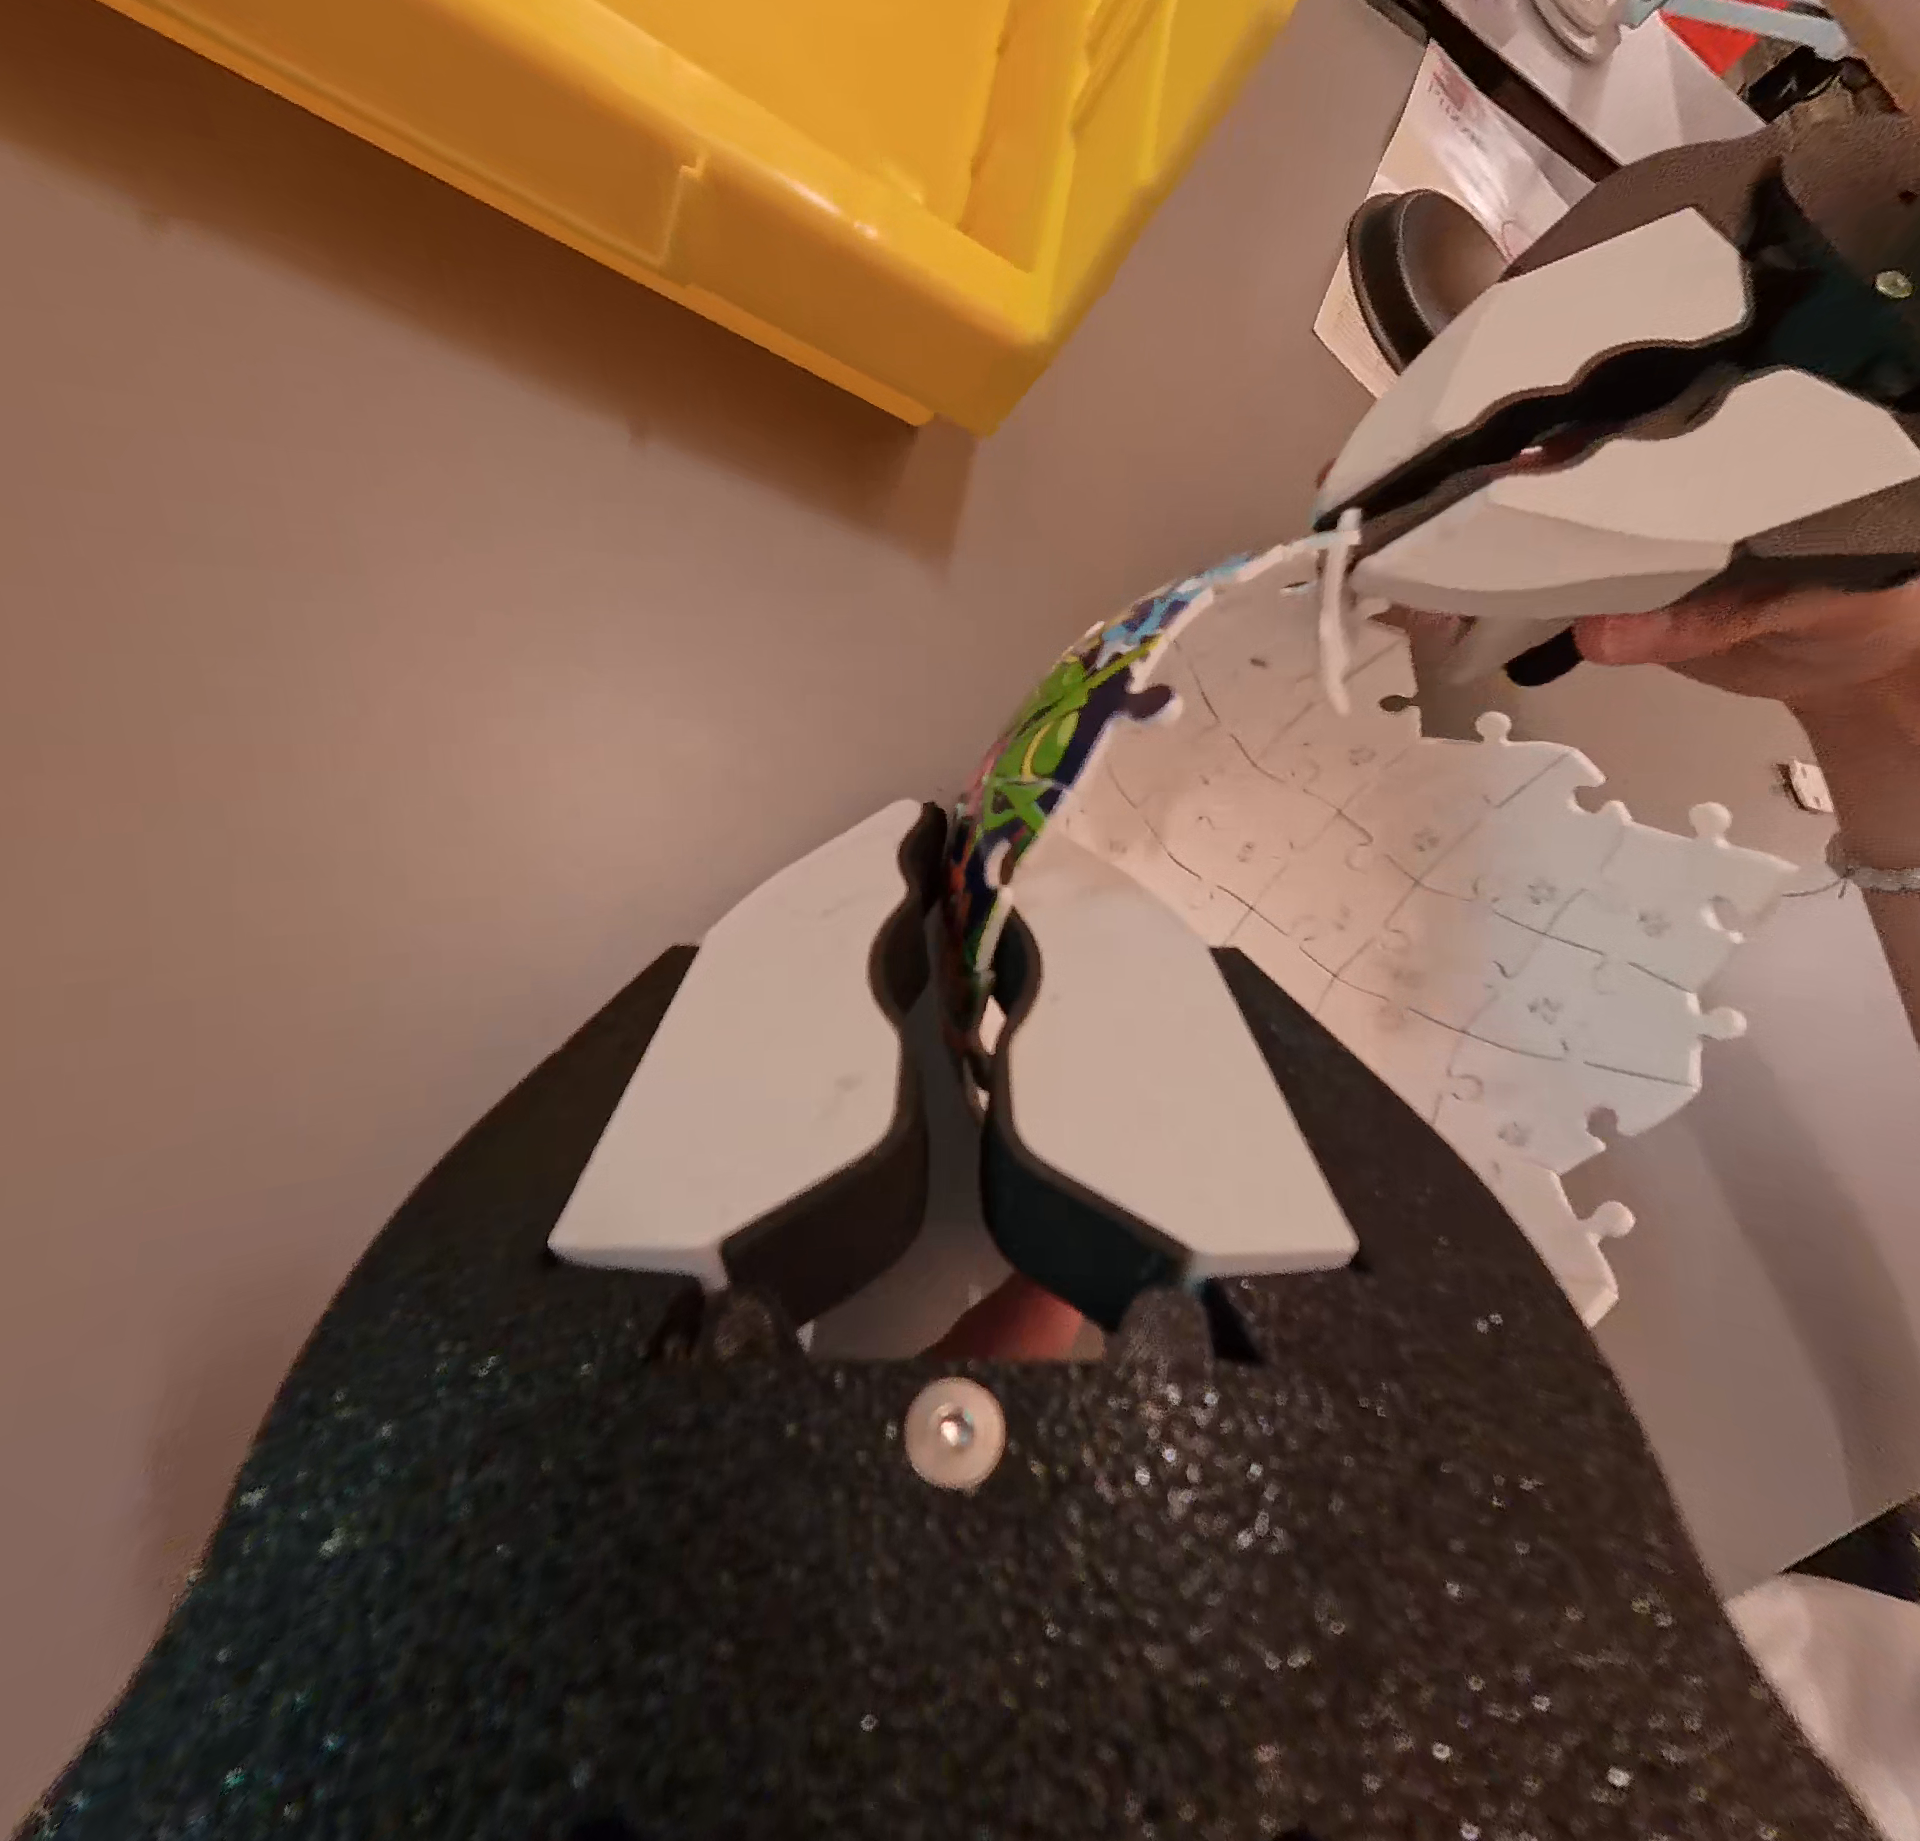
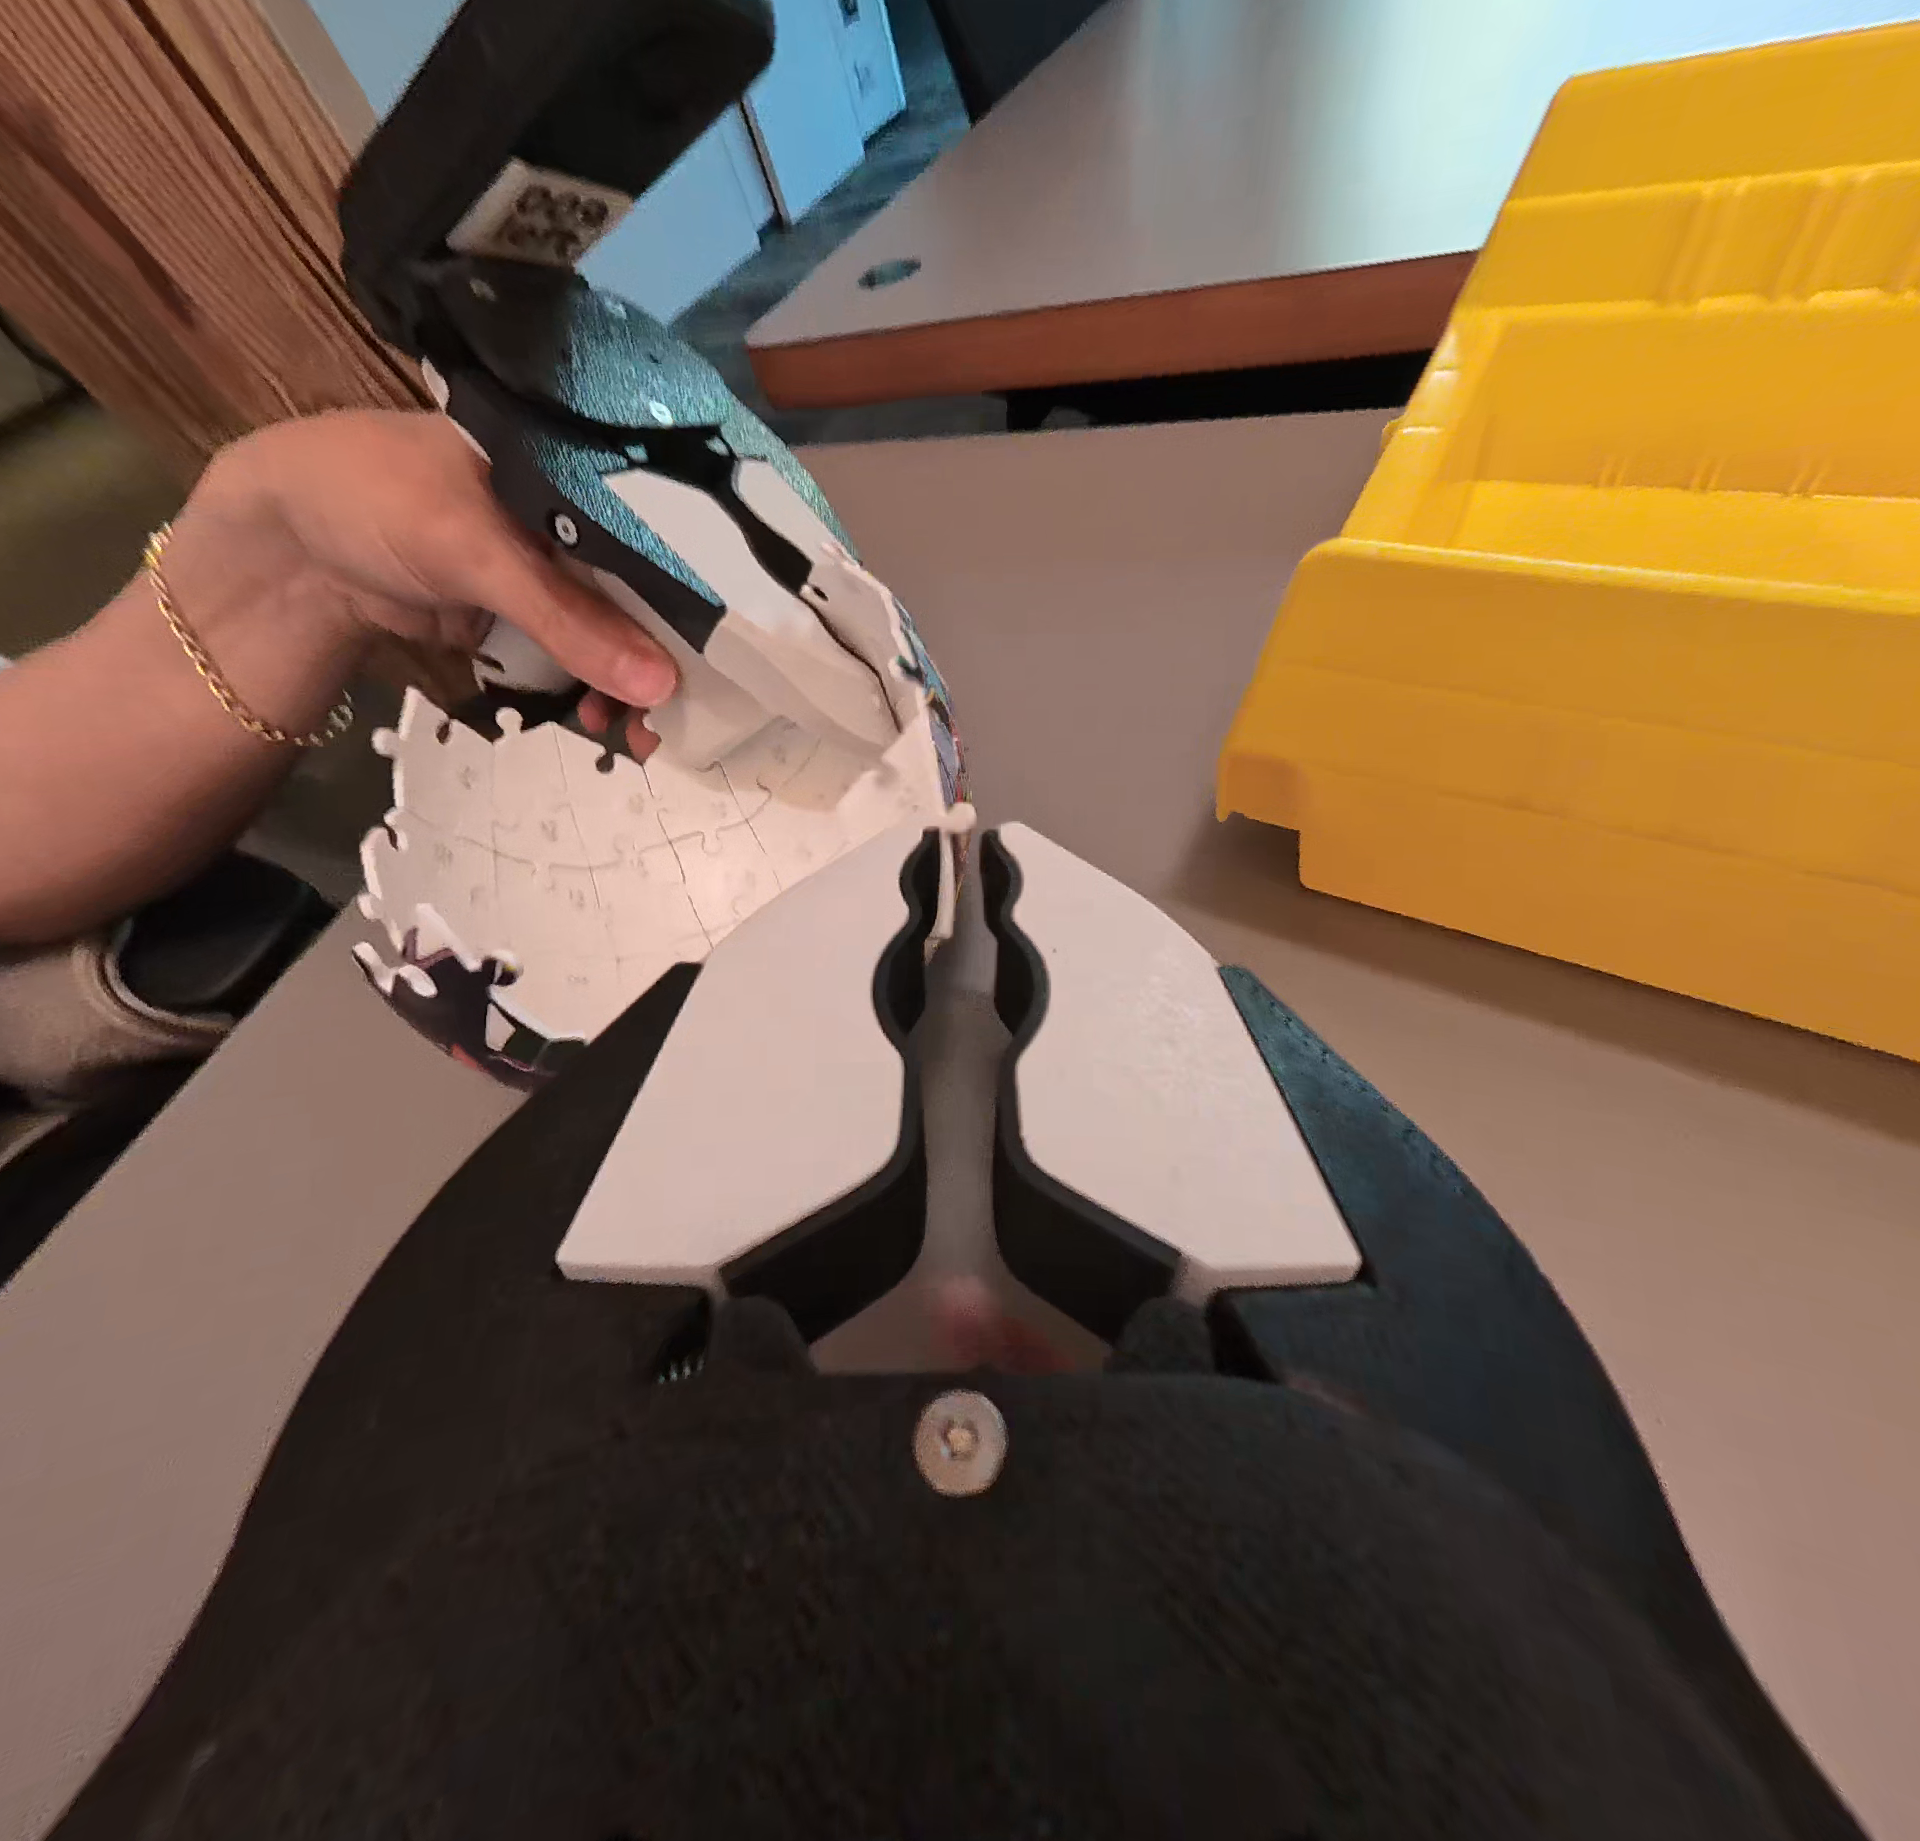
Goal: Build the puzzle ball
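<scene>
The partly built puzzle ball [image 1: 1403, 908] is an open curved shell, white inside with a colourful print outside, held above the table. My left gripper [image 1: 961, 856] is shut on the shell's rim. In the right wrist view it [image 2: 894, 721] comes in from the upper left onto the shell [image 2: 582, 856]. My right gripper [image 2: 964, 841] is shut on a thin white puzzle piece [image 2: 943, 898] at the shell's edge. In the left wrist view the right gripper [image 1: 1335, 524] holds that piece [image 1: 1335, 607] against the upper rim.
A large yellow plastic bin [image 2: 1610, 596] stands on the grey-brown table [image 2: 1143, 596], right of the ball; it also fills the top of the left wrist view [image 1: 727, 129]. A hand with a bracelet [image 2: 364, 565] holds the left gripper. A second table [image 2: 1143, 233] stands behind. About 8 cm separates my left fingertips from my right.
</scene>
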{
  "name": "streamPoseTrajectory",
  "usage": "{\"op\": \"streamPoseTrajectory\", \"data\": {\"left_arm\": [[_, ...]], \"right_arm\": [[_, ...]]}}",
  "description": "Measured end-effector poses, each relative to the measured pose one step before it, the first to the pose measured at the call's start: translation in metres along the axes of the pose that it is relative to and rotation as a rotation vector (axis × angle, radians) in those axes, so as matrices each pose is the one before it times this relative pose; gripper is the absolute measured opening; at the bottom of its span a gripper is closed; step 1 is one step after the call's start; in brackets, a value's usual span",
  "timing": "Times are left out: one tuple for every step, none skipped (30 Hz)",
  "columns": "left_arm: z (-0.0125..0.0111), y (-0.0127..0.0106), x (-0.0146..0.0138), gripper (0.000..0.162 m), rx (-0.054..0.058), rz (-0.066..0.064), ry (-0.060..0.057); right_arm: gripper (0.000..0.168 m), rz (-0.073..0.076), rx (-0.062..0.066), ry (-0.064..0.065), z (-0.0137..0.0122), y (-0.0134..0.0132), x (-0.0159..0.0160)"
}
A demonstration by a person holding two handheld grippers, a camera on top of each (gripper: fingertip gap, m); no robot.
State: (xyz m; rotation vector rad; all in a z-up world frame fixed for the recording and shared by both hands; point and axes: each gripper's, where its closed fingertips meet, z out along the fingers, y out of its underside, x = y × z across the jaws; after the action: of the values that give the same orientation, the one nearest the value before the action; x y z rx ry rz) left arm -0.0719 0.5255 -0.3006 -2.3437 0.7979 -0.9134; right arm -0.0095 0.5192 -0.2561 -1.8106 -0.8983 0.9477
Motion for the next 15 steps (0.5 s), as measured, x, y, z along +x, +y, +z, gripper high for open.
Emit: {"op": "streamPoseTrajectory", "data": {"left_arm": [[0.00010, 0.00046, 0.00008, 0.005, -0.0040, 0.0008, -0.0028], [0.00010, 0.00024, -0.00025, 0.004, -0.0023, 0.0009, -0.0038], [-0.00001, -0.00004, -0.00005, 0.005, 0.0001, 0.0017, -0.0008], [0.00004, 0.00027, -0.00038, 0.004, -0.0016, 0.0004, -0.0015], [0.00004, 0.00023, -0.00034, 0.004, -0.0009, -0.0013, -0.0004], [-0.00011, 0.00010, -0.00021, 0.004, -0.0004, -0.0021, 0.0013], [-0.00006, 0.00010, 0.00003, 0.004, -0.0006, -0.0020, 0.0027], [-0.00015, 0.00023, 0.00020, 0.004, -0.0013, -0.0010, 0.0028], [-0.00013, 0.00032, 0.00019, 0.004, -0.0018, 0.0001, 0.0023], [-0.00008, -0.00003, 0.00025, 0.004, -0.0002, -0.0004, 0.0013], [0.00000, -0.00006, 0.00020, 0.004, 0.0002, -0.0007, -0.0002], [0.00012, -0.00012, 0.00005, 0.004, 0.0006, -0.0003, -0.0003], [0.00007, -0.00012, 0.00016, 0.004, 0.0009, -0.0007, 0.0008], [0.00002, -0.00017, 0.00022, 0.005, 0.0010, -0.0015, 0.0019], [-0.00015, -0.00036, 0.00019, 0.005, 0.0022, -0.0020, 0.0029]], "right_arm": [[0.010, -0.0178, -0.0243, 0.0056, 0.00186, 0.00198, -0.00022], [0.011, -0.0127, -0.0152, 0.0024, 0.00179, 0.00033, -0.00063], [0.010, -0.0133, -0.0130, -0.0071, 0.00137, -0.00017, -0.00210], [0.006, -0.0171, -0.0154, -0.0046, 0.00090, 0.00018, -0.00142], [0.005, -0.0173, -0.0141, 0.0031, 0.00066, 0.00002, -0.00010], [0.004, -0.0139, -0.0111, 0.0010, 0.00036, -0.00018, -0.00010], [0.004, -0.0103, -0.0130, -0.0021, -0.00004, 0.00008, -0.00030], [0.004, -0.0114, -0.0145, -0.0021, -0.00024, 0.00018, -0.00031], [0.003, -0.0172, -0.0134, -0.0040, -0.00039, -0.00018, -0.00110], [0.003, -0.0201, -0.0139, 0.0031, -0.00066, 0.00003, -0.00058], [0.003, -0.0163, -0.0144, 0.0103, -0.00062, 0.00019, 0.00023], [0.002, -0.0178, -0.0082, 0.0130, -0.00074, -0.00045, 0.00017], [0.002, -0.0224, 0.0026, 0.0114, -0.00085, -0.00137, -0.00066], [0.003, -0.0271, 0.0066, 0.0108, -0.00077, -0.00141, -0.00105], [0.002, -0.0265, 0.0090, 0.0135, -0.00075, -0.00101, -0.00082]]}}
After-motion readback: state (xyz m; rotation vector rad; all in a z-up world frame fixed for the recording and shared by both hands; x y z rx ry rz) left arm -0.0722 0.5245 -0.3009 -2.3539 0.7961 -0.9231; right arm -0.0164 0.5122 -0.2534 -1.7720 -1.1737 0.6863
